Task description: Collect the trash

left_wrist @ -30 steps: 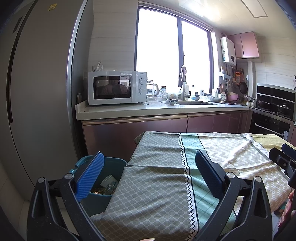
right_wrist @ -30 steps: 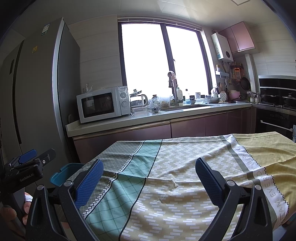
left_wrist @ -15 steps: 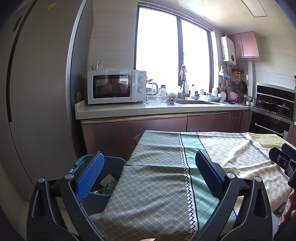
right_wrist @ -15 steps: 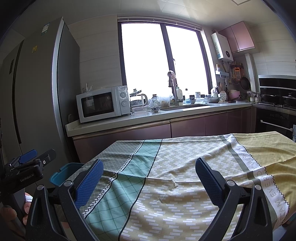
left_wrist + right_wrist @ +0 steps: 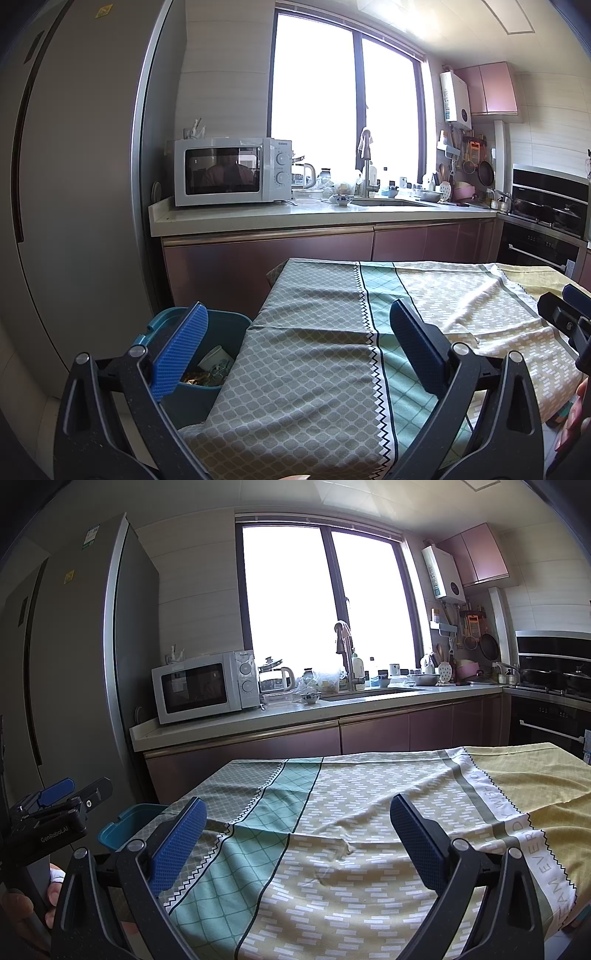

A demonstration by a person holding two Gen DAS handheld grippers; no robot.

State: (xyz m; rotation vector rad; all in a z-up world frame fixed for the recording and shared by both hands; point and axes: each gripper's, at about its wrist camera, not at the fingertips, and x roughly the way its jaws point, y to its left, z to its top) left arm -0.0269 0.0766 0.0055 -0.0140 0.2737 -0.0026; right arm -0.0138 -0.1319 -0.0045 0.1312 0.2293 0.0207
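Looks like the collecting part is basically wrapped up here, or at least between pickups. The left hand-held gripper (image 5: 295, 343) is spread wide with nothing in it, hovering over the near left end of the surface (image 5: 317, 354), and the right hand-held gripper (image 5: 297, 834) is spread and empty too, further right over the same patterned cloth.

The trash (image 5: 210, 369) sits in the teal bin (image 5: 229, 325) on the floor, tucked against the left edge of the surface. From the left wrist view I can make out a pale paper cup lying on its side, some clear crinkly wrapper stuff and something brownish at the bottom. Can't tell exactly what it all is.

I don't see any loose bits on the cloth in either view, so my guess is the next move is a scan for leftovers, or just pulling both hand-held grippers away.
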